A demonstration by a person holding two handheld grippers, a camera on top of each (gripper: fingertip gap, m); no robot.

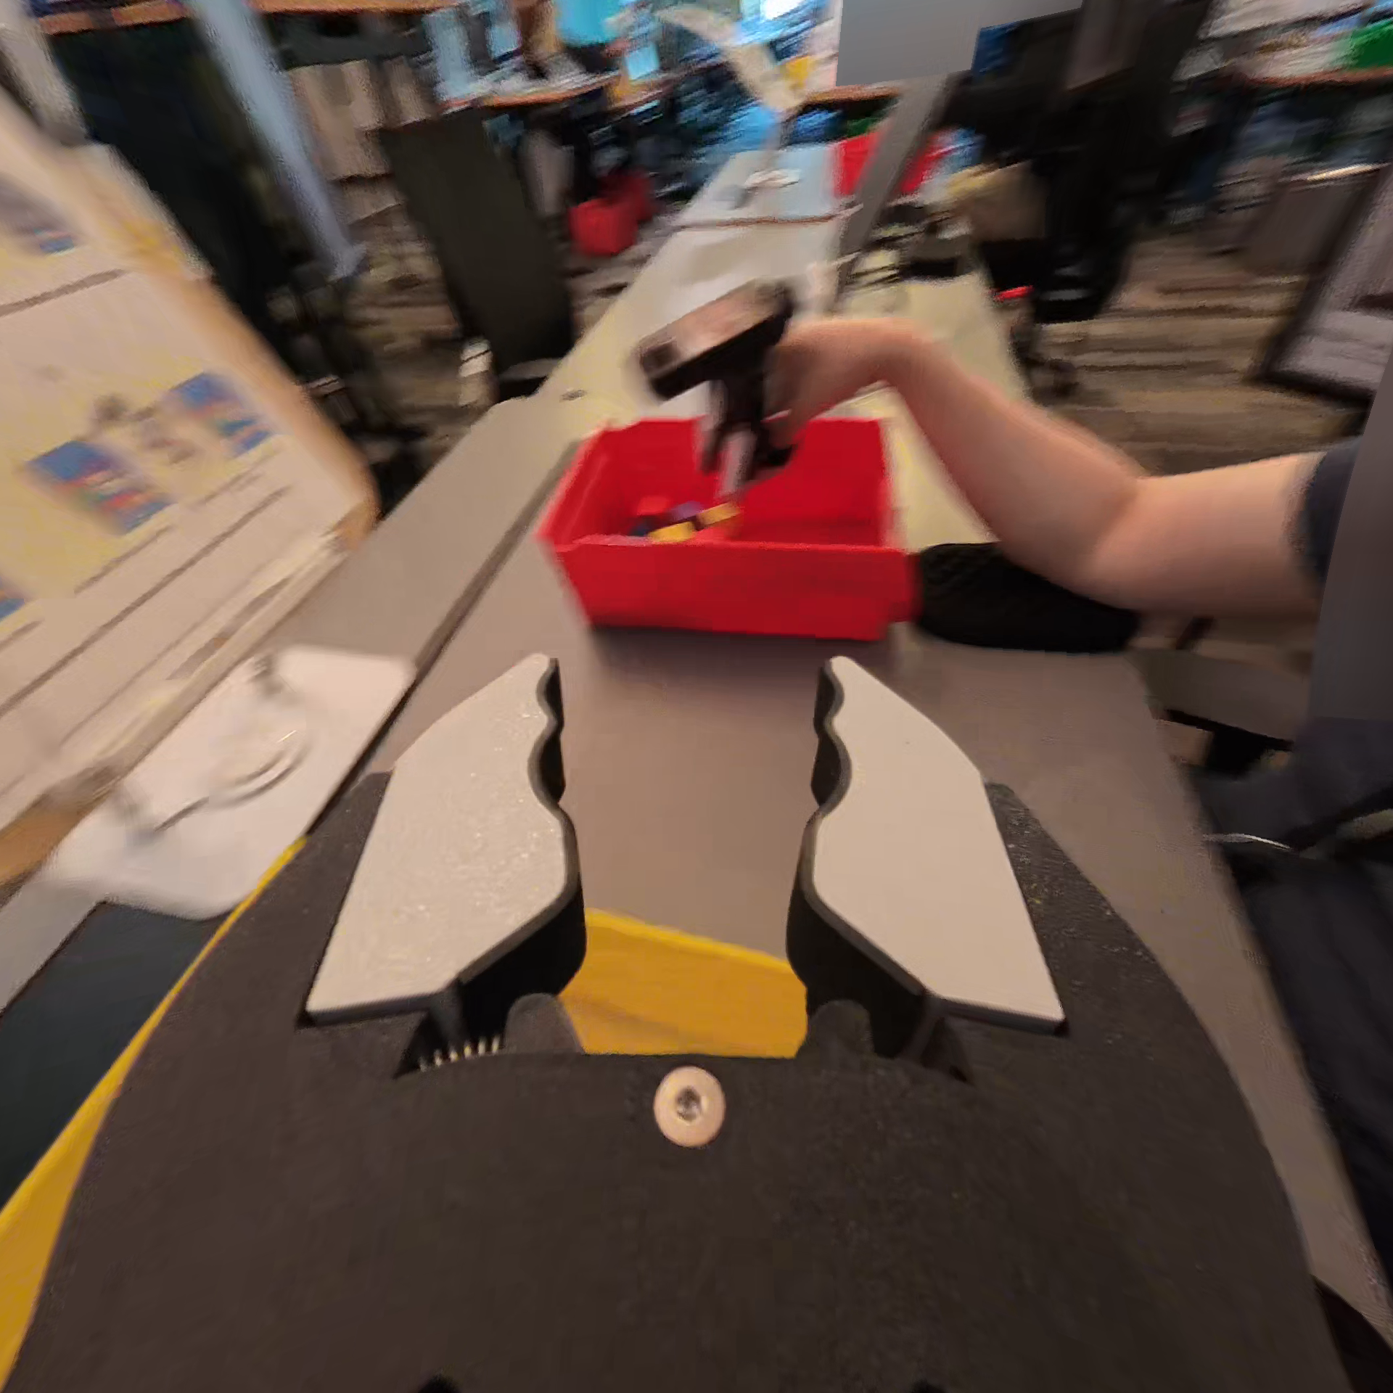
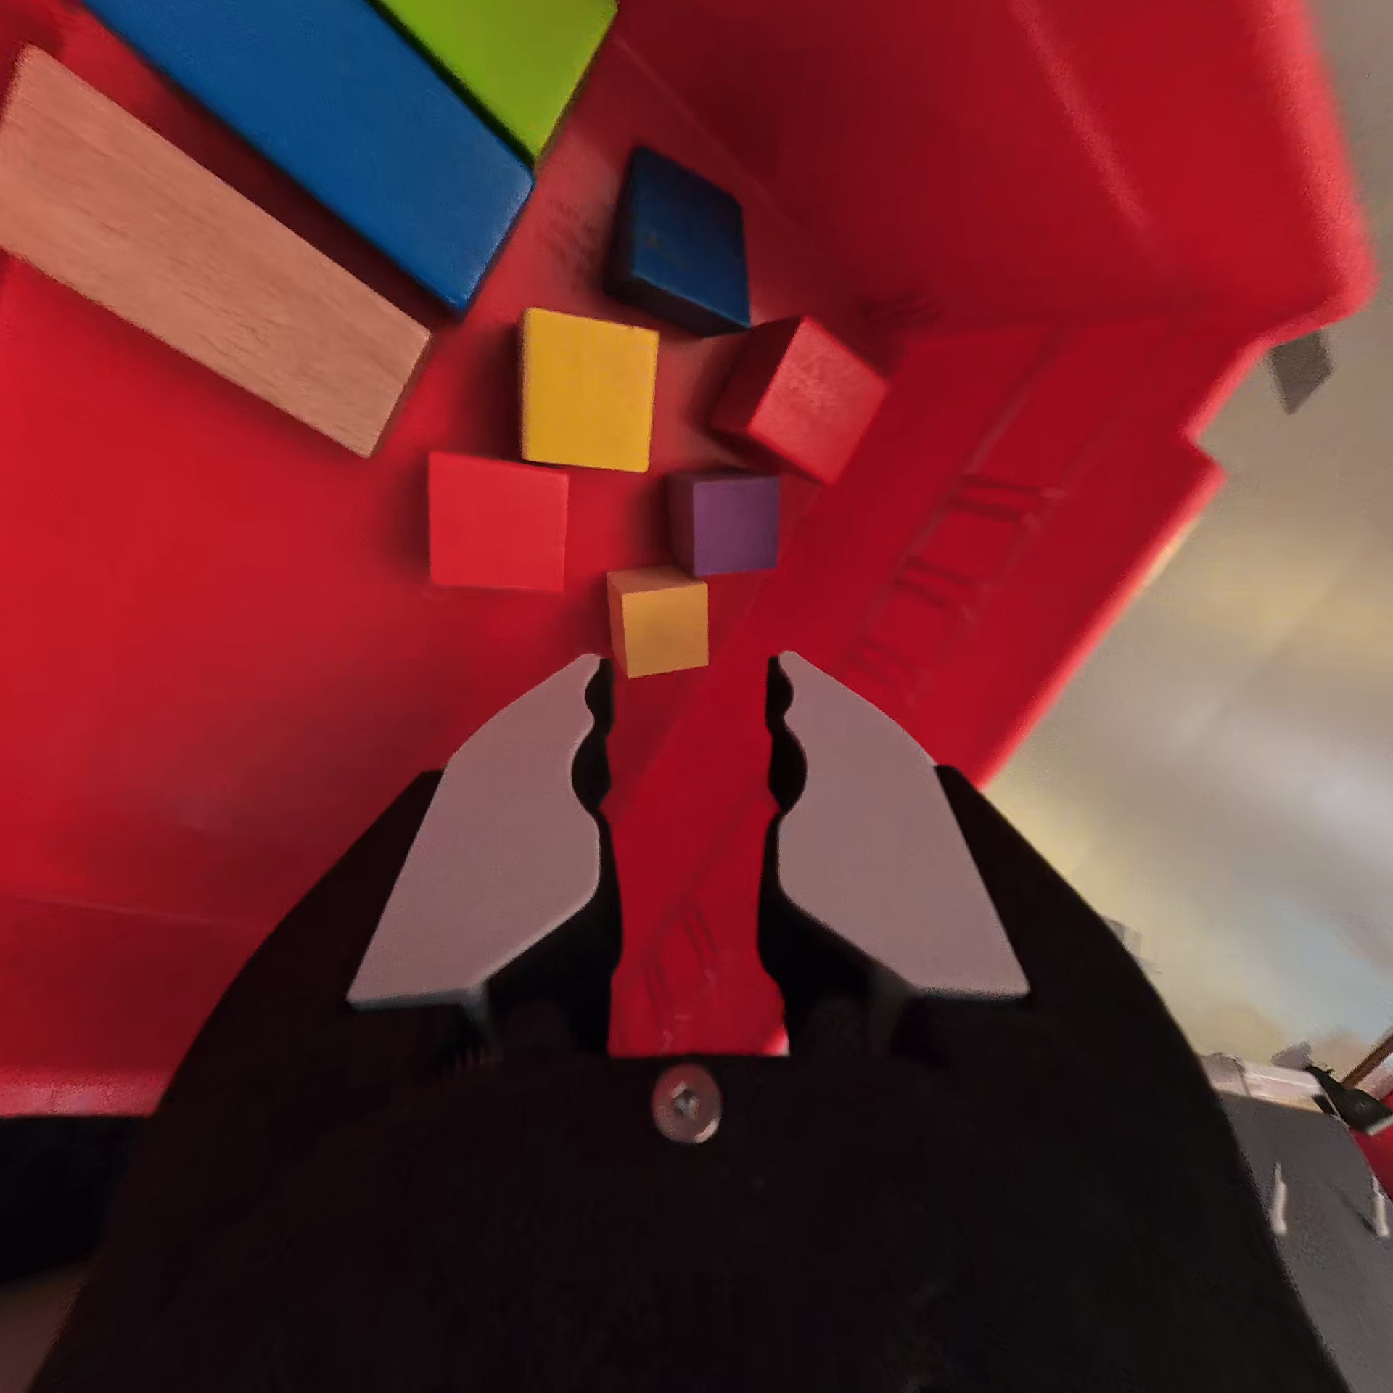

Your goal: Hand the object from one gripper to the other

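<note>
Two pale fingers of the left gripper (image 1: 686,682) stand apart, empty, over the grey tabletop (image 1: 678,754); at twelve o'clock the red plastic bin (image 1: 746,588) hides most blocks. In the right wrist view, the right gripper (image 2: 684,663) gapes, holding nothing, small orange wooden cube (image 2: 659,622) at twelve o'clock; long blocks are cropped at eleven.

Grey table (image 1: 678,754), white paper (image 1: 249,769) at its left edge, black pouch (image 1: 1017,595), leaning poster board (image 1: 136,467)

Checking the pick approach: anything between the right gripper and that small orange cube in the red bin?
Nothing visible. The right gripper is open, and the small orange wooden cube lies just beyond its tips on the red plastic bin floor.
</note>
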